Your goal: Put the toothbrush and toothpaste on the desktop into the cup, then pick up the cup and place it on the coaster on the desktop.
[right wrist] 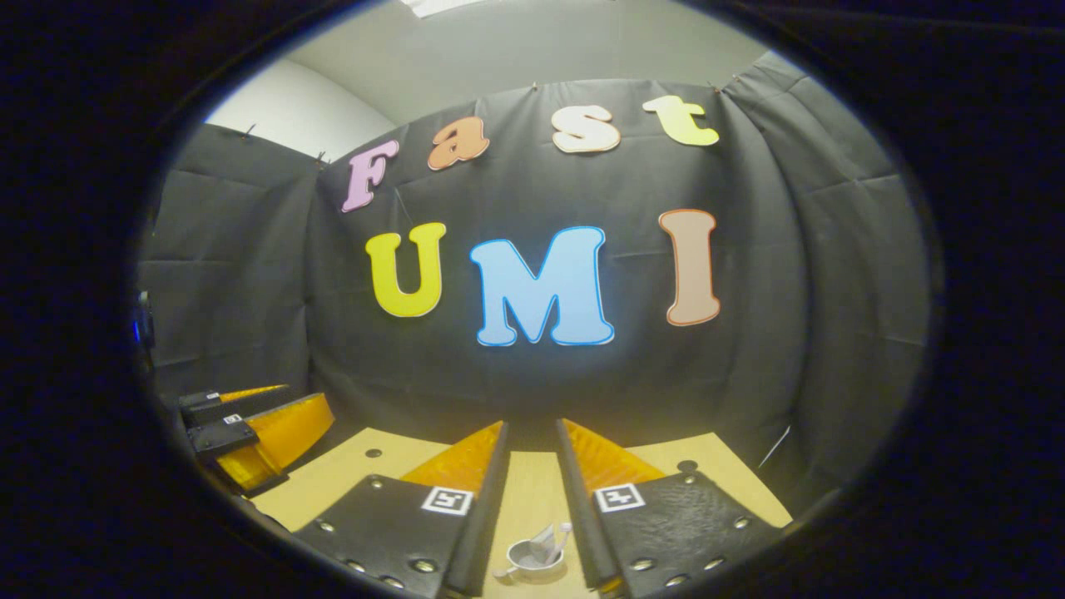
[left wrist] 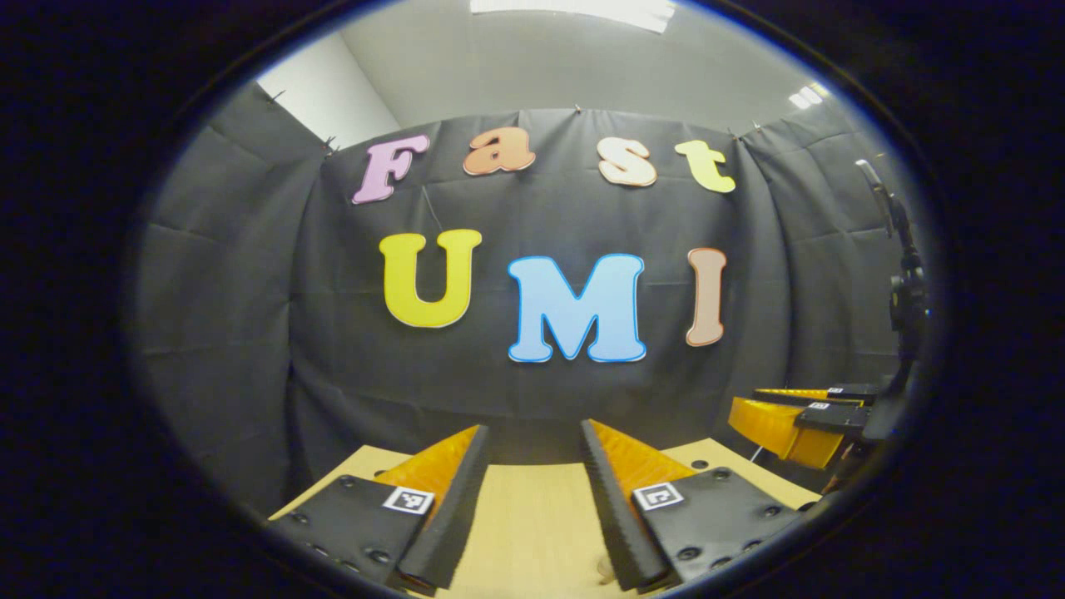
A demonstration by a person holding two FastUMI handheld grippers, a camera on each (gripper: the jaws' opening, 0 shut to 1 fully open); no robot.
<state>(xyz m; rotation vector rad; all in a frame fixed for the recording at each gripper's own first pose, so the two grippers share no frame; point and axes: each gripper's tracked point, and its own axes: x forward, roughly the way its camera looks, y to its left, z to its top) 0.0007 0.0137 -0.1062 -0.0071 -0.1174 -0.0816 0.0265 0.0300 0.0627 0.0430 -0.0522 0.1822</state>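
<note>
My left fingers: in the left gripper view my left gripper (left wrist: 532,453) fills the bottom centre of the frame, its two fingers (left wrist: 620,491) spread wide with nothing between them but bare desk.
My right fingers: in the right gripper view my right gripper (right wrist: 532,449) sits at the bottom centre, the two fingers (right wrist: 582,487) set a narrow gap apart, gripping nothing.
Cup: at the very bottom centre of the right gripper view, seen through the gap between my right fingers, a pale cup (right wrist: 526,559) with a small handle on its left stands upright on the desk.
Toothbrush: the toothbrush (right wrist: 561,537) leans out of the cup, its head tilted up and to the right.
Toothpaste: the toothpaste (right wrist: 542,542) stands in the cup just left of the toothbrush; its detail is too small to make out.
Coaster: I cannot tell whether anything lies under the cup.
Desk: the light wooden desk (left wrist: 532,532) runs from the bottom edge up to the cloth wall; dark round holes dot its surface in the right gripper view (right wrist: 366,474).
Other gripper, from my left: the right gripper (left wrist: 799,416) hangs at the lower right of the left gripper view, above the desk's right corner.
Other gripper, from my right: the left gripper (right wrist: 250,420) sits at the lower left of the right gripper view, beside the desk's left edge.
Stand: a dark pole (left wrist: 903,283) rises at the right edge of the left gripper view.
Wall: black cloth (right wrist: 790,274) closes off the background.
</note>
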